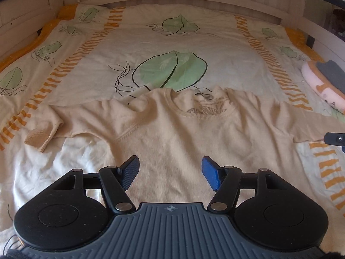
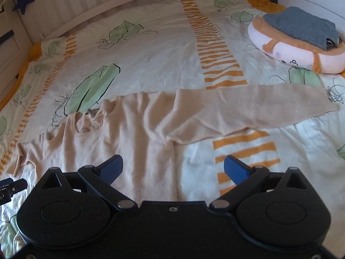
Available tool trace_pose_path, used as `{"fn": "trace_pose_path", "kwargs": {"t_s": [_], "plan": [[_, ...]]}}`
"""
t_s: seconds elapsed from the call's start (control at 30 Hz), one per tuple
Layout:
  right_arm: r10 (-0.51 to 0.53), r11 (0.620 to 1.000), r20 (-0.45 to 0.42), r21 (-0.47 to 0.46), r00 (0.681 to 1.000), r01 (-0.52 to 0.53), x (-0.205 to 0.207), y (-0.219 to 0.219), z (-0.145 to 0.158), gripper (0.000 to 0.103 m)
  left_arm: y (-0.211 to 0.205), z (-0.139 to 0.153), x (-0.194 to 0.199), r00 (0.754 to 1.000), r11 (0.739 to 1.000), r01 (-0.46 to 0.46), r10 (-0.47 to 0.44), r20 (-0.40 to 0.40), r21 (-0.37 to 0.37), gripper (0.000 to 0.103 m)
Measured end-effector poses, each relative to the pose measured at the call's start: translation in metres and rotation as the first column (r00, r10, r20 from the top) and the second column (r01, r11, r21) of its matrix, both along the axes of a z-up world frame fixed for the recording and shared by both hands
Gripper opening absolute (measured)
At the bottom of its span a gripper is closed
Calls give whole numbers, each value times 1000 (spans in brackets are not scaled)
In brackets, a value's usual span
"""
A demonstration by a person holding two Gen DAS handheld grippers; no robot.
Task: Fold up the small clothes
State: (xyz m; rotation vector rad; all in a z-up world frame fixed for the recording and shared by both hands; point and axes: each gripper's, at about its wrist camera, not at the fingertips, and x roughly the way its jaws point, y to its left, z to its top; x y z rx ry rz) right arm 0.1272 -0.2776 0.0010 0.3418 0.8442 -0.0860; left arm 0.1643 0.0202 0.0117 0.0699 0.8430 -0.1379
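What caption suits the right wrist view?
Open right gripper hovers over beige sweater spread flat on leaf-print bedspread.

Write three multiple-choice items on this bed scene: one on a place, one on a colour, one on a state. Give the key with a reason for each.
1. Where does the grey folded garment lie?
A. on the round plush cushion
B. on the beige sweater
C. on the floor

2. What colour is the sweater?
A. navy
B. beige
C. red

3. How is the right gripper?
A. shut on a sleeve
B. shut, empty
C. open, empty

Key: A, the garment sits atop the cushion; B, the knit is pale beige; C, the fingers stand apart with nothing between.
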Motion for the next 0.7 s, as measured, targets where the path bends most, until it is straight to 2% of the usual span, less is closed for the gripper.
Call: {"fn": "trace_pose_path", "kwargs": {"t_s": [0.1,0.2,0.4,0.47,0.57,0.7], "plan": [[16,1000,25,-2,1000,-16,24,-3,-3,94,2,-5,27,1000,1000,-13,13,13,-13,63],[50,997,62,-66,997,-46,48,3,-9,92,4,-16,52,999,1000,-23,24,30,-5,63],[173,977,108,-146,979,-156,94,23,-30,73,6,-50,92,999,998,-24,21,43,62,63],[217,964,102,-176,971,-197,108,33,-39,65,10,-61,102,999,997,-23,21,27,71,63],[285,944,105,-200,953,-261,126,45,-50,61,23,-76,114,998,996,-60,61,-4,69,63],[316,937,115,-191,942,-291,149,52,-61,60,41,-94,127,989,992,-122,125,-81,34,65]]}}
